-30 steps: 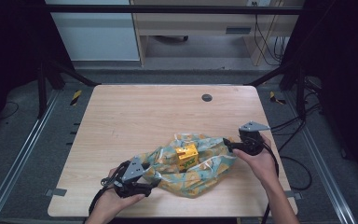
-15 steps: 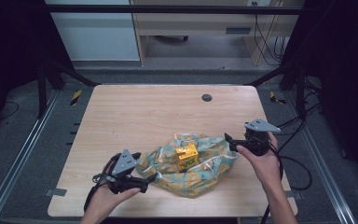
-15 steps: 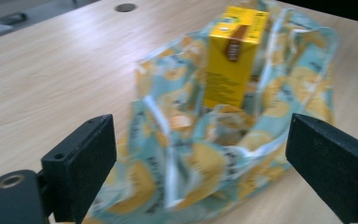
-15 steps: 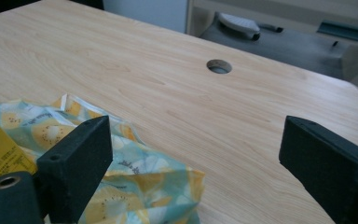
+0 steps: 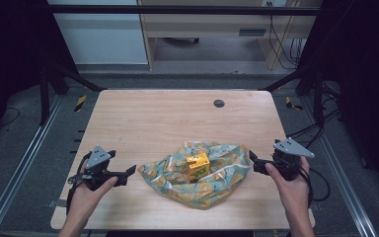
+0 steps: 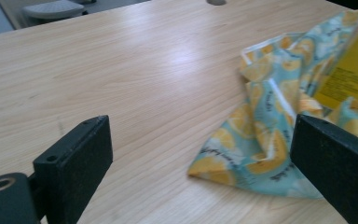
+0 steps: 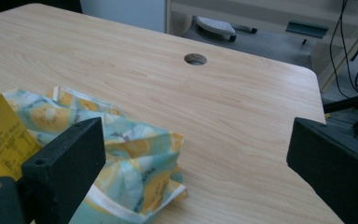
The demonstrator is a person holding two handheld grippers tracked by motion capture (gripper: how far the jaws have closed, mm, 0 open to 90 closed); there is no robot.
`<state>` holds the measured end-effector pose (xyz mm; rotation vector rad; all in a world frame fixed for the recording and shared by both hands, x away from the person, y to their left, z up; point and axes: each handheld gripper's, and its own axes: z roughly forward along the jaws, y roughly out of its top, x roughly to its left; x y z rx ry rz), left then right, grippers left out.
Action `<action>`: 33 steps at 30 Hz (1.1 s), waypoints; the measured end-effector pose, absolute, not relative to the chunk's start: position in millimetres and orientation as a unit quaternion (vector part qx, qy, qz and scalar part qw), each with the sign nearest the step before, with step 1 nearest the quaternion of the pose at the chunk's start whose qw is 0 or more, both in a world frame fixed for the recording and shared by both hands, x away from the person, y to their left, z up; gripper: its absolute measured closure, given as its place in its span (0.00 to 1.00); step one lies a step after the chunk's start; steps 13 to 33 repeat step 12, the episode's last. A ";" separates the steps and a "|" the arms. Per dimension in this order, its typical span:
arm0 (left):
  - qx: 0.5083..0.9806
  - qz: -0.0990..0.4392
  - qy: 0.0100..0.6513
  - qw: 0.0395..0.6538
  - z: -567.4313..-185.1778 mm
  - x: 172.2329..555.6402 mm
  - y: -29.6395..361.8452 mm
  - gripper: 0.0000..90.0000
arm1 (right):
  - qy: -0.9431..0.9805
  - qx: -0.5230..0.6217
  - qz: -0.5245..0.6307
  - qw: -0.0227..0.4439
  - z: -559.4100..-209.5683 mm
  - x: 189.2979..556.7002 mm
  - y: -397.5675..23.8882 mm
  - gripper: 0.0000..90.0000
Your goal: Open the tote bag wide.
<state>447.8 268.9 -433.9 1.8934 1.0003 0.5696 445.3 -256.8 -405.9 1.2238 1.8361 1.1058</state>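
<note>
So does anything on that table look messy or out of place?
Nothing is spilled or broken. The patterned bag lies crumpled and slumped open on the table, with a yellow carton standing in its mouth. Both grippers, left and right, have just opened their jaws and sit clear of the bag.

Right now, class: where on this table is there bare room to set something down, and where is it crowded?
Free: the far half of the table, from the cable hole down to the lemon-print cloth. Crowded: the near middle, where the cloth surrounds the yellow carton, between the left gripper and right gripper.
</note>
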 end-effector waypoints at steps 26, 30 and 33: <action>0.754 0.255 0.453 0.402 -460.9 455.4 298.8 0.06 | 0.698 0.522 0.385 0.303 -461.9 438.4 -270.6 0.10; 0.754 0.255 0.453 0.402 -460.9 455.4 298.8 0.06 | 0.698 0.522 0.385 0.303 -461.9 438.4 -270.6 0.10; 0.754 0.255 0.453 0.402 -460.9 455.4 298.8 0.06 | 0.698 0.522 0.385 0.303 -461.9 438.4 -270.6 0.10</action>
